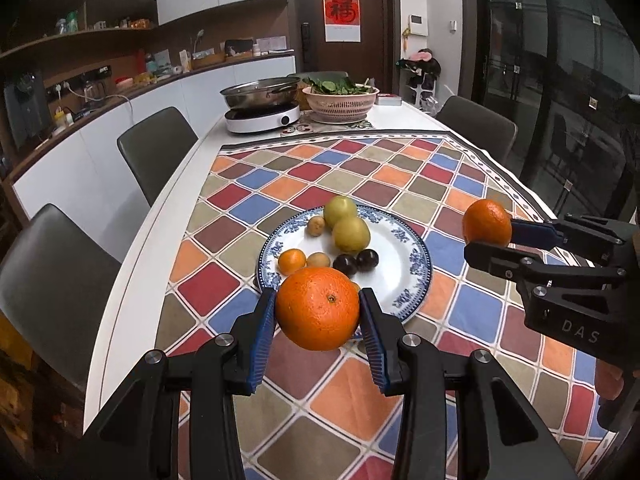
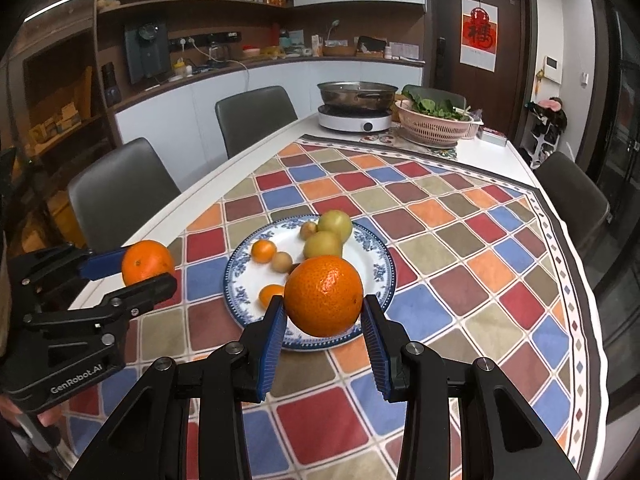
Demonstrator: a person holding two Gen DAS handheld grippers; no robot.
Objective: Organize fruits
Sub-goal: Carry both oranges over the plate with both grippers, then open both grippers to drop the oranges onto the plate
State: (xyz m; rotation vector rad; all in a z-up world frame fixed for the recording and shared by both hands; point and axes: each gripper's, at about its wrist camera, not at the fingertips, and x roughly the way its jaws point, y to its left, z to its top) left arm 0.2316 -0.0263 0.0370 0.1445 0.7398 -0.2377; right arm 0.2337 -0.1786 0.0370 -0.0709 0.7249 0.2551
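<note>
A long white table is covered by a cloth of many-coloured squares, red, blue, orange and tan. Nearest in the left wrist view, the left gripper has its blue pads squeezed tight on a big round orange, held up in the air over the near edge of a white plate with a blue flower rim. The right gripper is also squeezed on a second round orange, held up just above the same plate. On the plate lie two yellow-green round fruits touching each other, two dark purple little fruits side by side, a small orange mandarin and two small tan fruits. The held oranges hide part of the plate in each view. Grey padded chairs stand along the table's sides. At the far end sits a shiny metal pot on a white round cooker, and beside it a pink basket of green leaves. Behind that is a dark brown door with a red paper sign.
</note>
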